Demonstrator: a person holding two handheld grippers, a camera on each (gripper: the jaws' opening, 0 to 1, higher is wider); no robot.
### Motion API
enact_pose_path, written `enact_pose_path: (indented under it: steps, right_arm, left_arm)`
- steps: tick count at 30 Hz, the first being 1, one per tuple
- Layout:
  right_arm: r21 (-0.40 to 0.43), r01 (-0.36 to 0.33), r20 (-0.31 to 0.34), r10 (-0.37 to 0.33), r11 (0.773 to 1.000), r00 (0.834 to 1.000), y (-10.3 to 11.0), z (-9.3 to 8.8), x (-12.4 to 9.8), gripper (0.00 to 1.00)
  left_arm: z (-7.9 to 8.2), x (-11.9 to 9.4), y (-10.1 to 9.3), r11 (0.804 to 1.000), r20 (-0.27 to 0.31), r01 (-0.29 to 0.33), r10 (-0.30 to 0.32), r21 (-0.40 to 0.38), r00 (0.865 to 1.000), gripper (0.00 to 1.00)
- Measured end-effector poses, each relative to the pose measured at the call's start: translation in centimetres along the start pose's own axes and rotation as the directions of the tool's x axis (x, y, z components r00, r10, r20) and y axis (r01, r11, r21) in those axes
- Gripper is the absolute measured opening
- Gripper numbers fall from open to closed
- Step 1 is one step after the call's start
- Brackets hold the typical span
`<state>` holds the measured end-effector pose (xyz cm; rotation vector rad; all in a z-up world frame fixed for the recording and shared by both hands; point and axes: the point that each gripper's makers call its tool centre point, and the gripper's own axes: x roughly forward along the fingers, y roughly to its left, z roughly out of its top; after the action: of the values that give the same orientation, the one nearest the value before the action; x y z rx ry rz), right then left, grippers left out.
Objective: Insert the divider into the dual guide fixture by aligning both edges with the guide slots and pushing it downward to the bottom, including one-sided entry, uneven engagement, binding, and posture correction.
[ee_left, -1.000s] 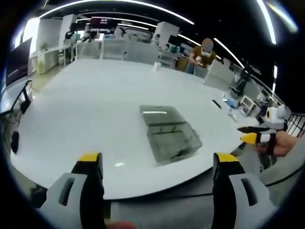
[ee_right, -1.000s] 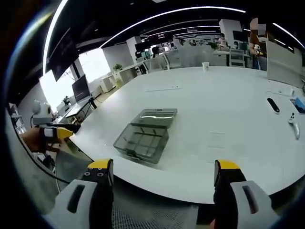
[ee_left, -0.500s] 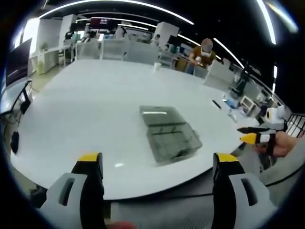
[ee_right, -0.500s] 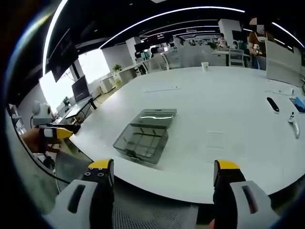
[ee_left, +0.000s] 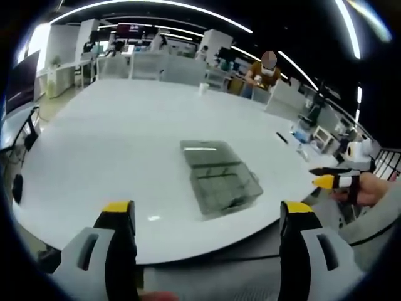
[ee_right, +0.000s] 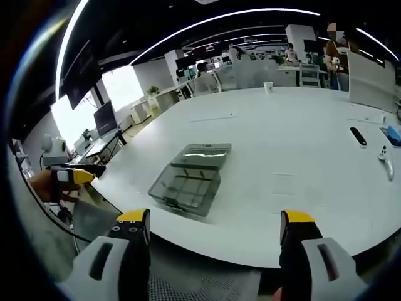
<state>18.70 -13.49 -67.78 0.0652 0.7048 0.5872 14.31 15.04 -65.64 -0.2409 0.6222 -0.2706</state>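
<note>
A clear grey plastic box with slotted inner guides, the fixture [ee_left: 224, 183] [ee_right: 187, 184], lies on a big white round table [ee_left: 113, 138] [ee_right: 294, 157]. A flat clear panel, which looks like the divider [ee_left: 202, 153] [ee_right: 203, 154], lies next to the fixture on its far side. My left gripper [ee_left: 208, 216] hovers open in front of the table's near edge, with nothing between its jaws. My right gripper [ee_right: 215, 224] is open too, off the table's edge and also holding nothing. In each view the other gripper [ee_left: 332, 179] [ee_right: 74, 174] appears at the side, held in a hand.
A black remote [ee_right: 358, 137], a white controller [ee_right: 385, 158] and a blue item [ee_right: 392, 134] lie near the table's right edge. A white cup [ee_right: 269, 87] stands far back. A person [ee_left: 263, 74] stands beyond the table among desks and chairs.
Both views have shifted very slightly; the fixture, the divider and the open jaws stay as they were.
</note>
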Motion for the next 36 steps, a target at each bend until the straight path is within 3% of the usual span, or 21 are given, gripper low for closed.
enact_pose_path:
  steps: [22,36]
  right_arm:
    - [0.016,0.004,-0.006,-0.004,1.0,1.0,-0.1,0.0,0.1,0.79]
    - [0.025,0.012,-0.006,-0.011,1.0,1.0,-0.2,0.4,0.1,0.75]
  left_arm:
    - [0.1,0.0,-0.7,0.998,-0.001,0.057,-0.057,0.002,0.998,0.93]
    - [0.9,0.8,-2.4,0.983,0.008,0.18,-0.181,0.043,0.983,0.91]
